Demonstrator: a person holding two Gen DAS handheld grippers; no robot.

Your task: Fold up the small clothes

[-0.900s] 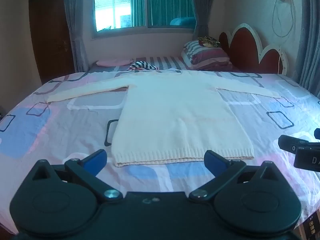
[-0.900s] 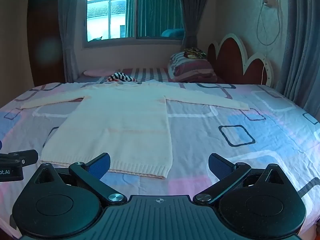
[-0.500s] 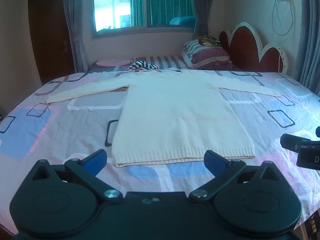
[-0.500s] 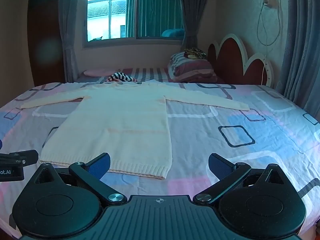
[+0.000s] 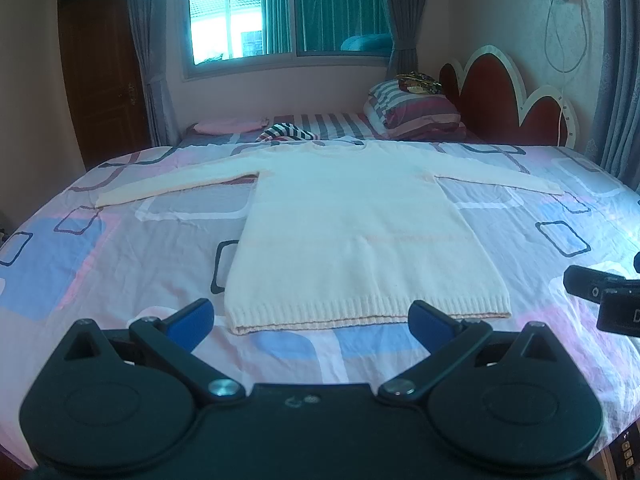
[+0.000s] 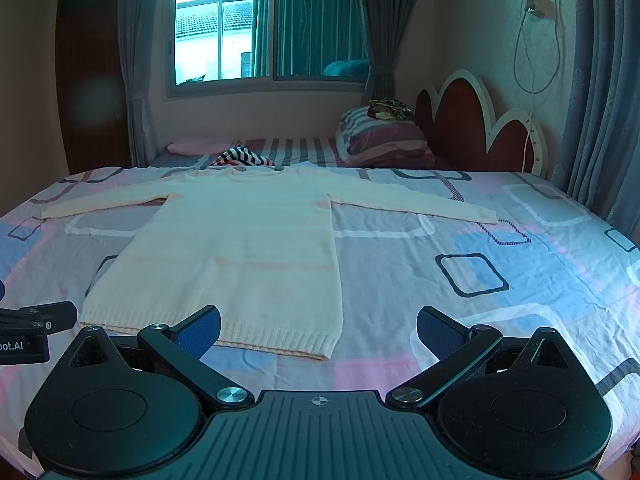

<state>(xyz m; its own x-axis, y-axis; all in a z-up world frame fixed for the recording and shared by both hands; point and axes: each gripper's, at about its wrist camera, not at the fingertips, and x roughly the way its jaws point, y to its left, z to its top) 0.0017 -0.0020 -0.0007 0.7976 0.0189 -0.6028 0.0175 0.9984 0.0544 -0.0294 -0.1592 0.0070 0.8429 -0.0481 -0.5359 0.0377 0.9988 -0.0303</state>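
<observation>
A cream knit sweater (image 5: 360, 236) lies flat on the bed, sleeves spread, hem nearest.

White lettering "ot.AI" shows on the left gripper's black body (image 6: 22, 346), at the left edge, beside the right gripper's own fingers.

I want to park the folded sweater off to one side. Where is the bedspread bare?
Bare bedspread lies right of the sweater, below its right sleeve, and left of the body under the left sleeve. The far end is crowded: striped garment, pillow.
</observation>
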